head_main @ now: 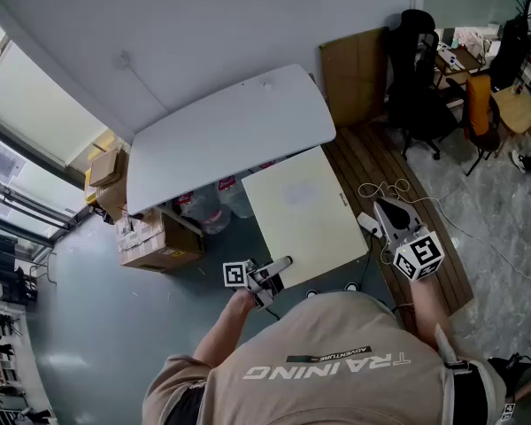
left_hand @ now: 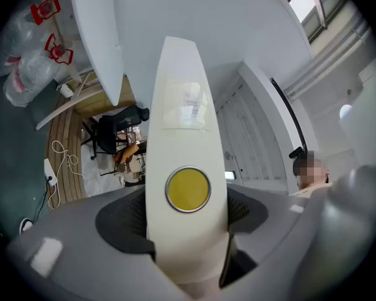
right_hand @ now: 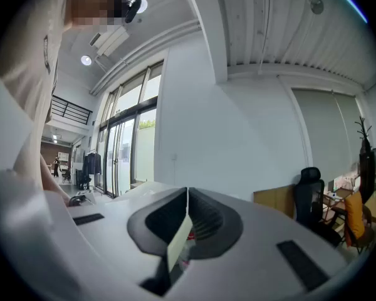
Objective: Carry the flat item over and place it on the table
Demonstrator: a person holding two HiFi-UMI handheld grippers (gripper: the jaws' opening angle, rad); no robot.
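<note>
A: Left claw (head_main: 279, 266)?
B: Clamped on the near edge of the cream flat rectangular board (head_main: 303, 212).
A: Right claw (head_main: 382, 215)?
B: Pinching that board's thin side edge. Board hangs between both claws; white curved tabletop (head_main: 230, 135) ahead.

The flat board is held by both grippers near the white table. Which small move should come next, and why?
Probably carry the board forward over the table. The left hand-held gripper and right hand-held gripper each clamp one edge, and the board hangs just short of the table.
</note>
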